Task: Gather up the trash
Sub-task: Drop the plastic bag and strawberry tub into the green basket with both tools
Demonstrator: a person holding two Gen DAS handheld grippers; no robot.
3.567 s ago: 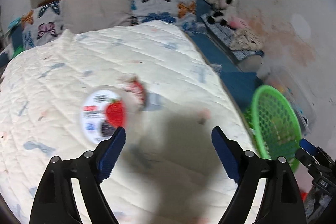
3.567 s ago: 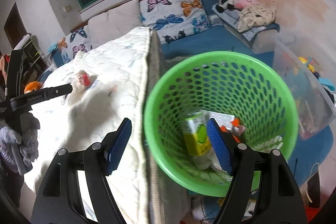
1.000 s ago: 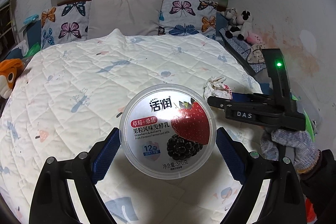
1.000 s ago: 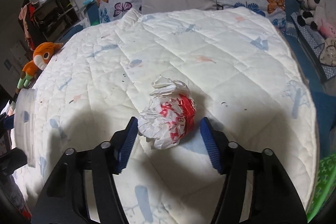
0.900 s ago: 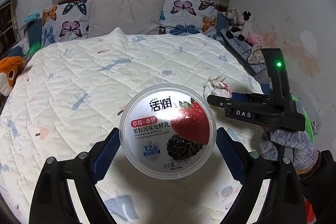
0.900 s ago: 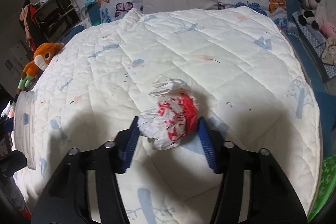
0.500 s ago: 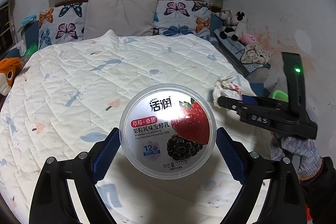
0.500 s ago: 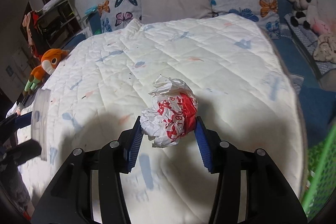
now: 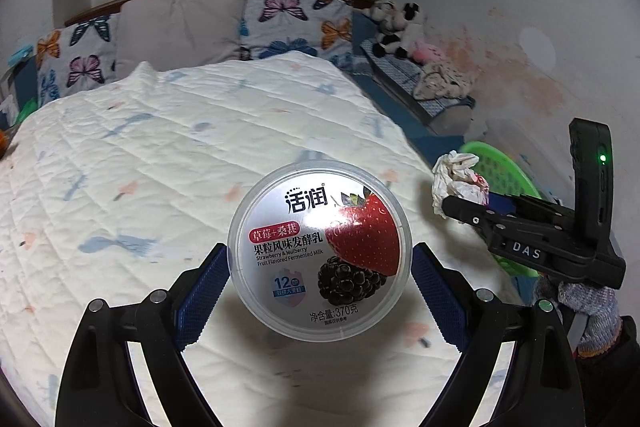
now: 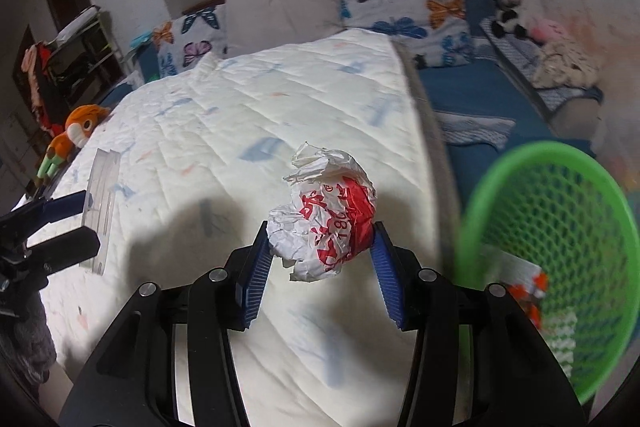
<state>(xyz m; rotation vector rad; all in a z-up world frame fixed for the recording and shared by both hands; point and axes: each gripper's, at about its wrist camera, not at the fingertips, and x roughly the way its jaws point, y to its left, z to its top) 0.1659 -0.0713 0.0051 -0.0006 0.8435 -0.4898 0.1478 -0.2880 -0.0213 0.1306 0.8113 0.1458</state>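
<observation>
My left gripper (image 9: 319,267) is shut on a round yogurt tub (image 9: 319,251) with a strawberry lid, held above the white quilt. My right gripper (image 10: 320,259) is shut on a crumpled red-and-white wrapper (image 10: 324,215), lifted off the bed near its right edge. The wrapper (image 9: 460,183) and right gripper (image 9: 460,201) also show in the left wrist view, in front of the green basket (image 9: 500,171). The green mesh basket (image 10: 560,227) stands right of the bed and holds other trash. The tub (image 10: 100,211) shows edge-on at the left in the right wrist view.
The bed (image 10: 280,115) has pillows (image 10: 280,11) at its head. An orange plush toy (image 10: 76,135) lies at the bed's left side. Stuffed animals (image 10: 516,7) sit on a blue bench along the right wall. A clear bin stands behind the basket.
Both grippers closed on their items and lifted them. Both views have swung right; the green basket has come into view beside the wrapper.
</observation>
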